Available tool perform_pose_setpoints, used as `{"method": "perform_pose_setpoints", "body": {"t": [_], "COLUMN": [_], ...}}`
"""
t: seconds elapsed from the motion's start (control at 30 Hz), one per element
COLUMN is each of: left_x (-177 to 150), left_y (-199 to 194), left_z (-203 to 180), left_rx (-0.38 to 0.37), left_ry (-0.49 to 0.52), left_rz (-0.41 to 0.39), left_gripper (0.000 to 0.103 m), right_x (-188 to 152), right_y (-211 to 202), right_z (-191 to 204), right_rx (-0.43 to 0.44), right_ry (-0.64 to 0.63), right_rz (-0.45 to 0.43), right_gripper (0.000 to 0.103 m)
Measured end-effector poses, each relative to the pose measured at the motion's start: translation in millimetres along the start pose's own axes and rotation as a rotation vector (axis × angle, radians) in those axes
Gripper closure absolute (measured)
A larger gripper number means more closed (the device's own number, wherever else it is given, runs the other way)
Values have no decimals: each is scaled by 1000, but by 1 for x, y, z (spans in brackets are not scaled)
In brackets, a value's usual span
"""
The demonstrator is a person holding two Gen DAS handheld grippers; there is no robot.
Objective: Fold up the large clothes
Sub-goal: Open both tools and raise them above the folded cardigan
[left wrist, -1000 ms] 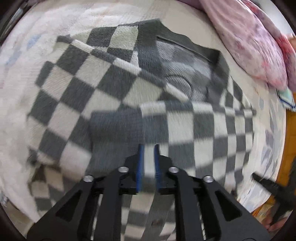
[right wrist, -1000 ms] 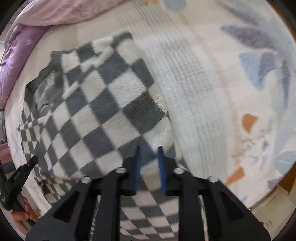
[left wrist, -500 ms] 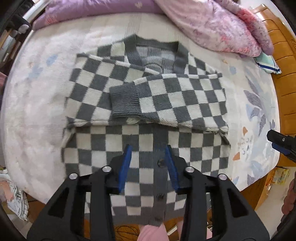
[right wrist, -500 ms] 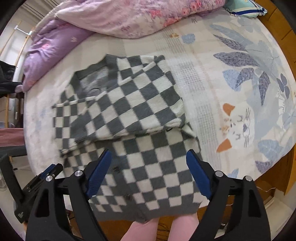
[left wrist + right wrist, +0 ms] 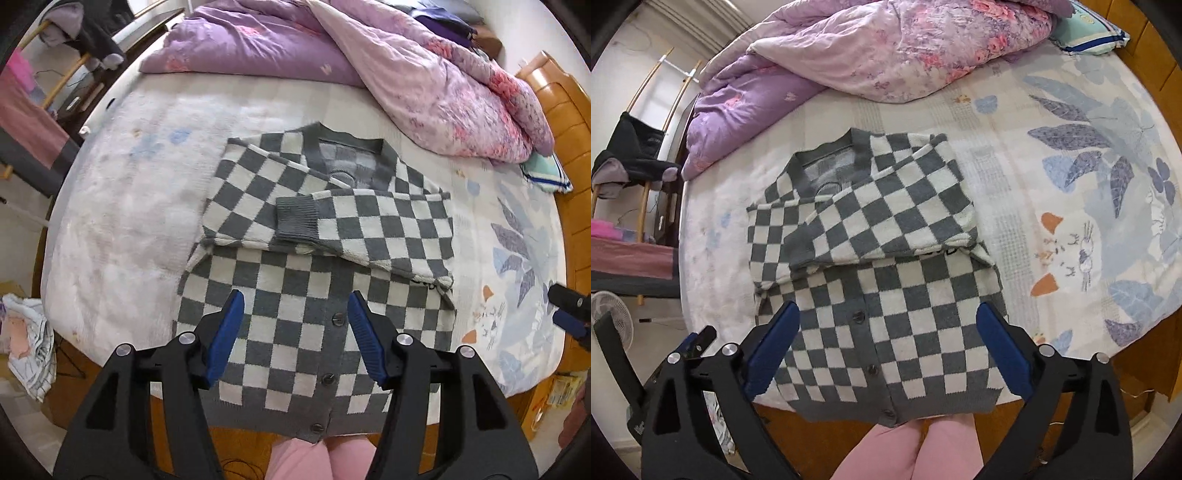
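Note:
A grey and white checked cardigan [image 5: 314, 295] [image 5: 886, 295] lies flat on the bed, buttons up, its hem hanging over the near edge. Both sleeves are folded across the chest, the grey cuff [image 5: 297, 218] lying on top. My left gripper [image 5: 295, 332] hovers high above the lower button row, jaws opening, nothing between them. My right gripper [image 5: 888, 350] also hangs well above the garment, jaws opening very wide and empty. The right gripper's tip [image 5: 569, 310] shows at the edge of the left wrist view.
A purple and pink floral duvet [image 5: 369, 66] [image 5: 886, 55] is bunched at the head of the bed. A striped pillow [image 5: 1086, 33] sits by the wooden headboard [image 5: 565, 122]. A chair with dark clothes [image 5: 631, 155] and a fan [image 5: 613, 314] stand left. Pink trouser legs [image 5: 908, 450] are below.
Both grippers let go of the sleeves they had pinched and rose well above the bed, their jaws spreading wide. The sleeves now lie folded across the chest.

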State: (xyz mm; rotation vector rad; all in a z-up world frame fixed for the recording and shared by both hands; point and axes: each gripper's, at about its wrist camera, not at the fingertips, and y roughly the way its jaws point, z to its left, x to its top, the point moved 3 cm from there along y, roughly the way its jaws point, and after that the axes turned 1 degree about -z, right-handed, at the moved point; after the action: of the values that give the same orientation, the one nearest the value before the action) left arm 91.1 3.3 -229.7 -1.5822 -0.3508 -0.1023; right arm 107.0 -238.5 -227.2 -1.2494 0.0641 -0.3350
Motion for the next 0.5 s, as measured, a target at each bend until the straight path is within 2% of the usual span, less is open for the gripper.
{"method": "perform_pose_setpoints", "body": {"t": [0.1,0.23,0.3,0.5], "left_x": [-1,5,12,42], "left_y": [0,9,19,59], "left_z": [5,13,19,36], "left_rx": [1,42,61,50], "left_ry": [-7,3,3,13], "left_rz": [3,6,15,72], "left_gripper": [41,28,27,23], "right_x": [0,3,4,15], "right_y": [2,12,19,53], "right_z": [-2,-3,-3,-5], "right_rx": [-25,-27,-32,-97], "right_ry": [-10,8,20,83], "right_rz": [3,13,21,53], "right_gripper": [10,9,8,8]}}
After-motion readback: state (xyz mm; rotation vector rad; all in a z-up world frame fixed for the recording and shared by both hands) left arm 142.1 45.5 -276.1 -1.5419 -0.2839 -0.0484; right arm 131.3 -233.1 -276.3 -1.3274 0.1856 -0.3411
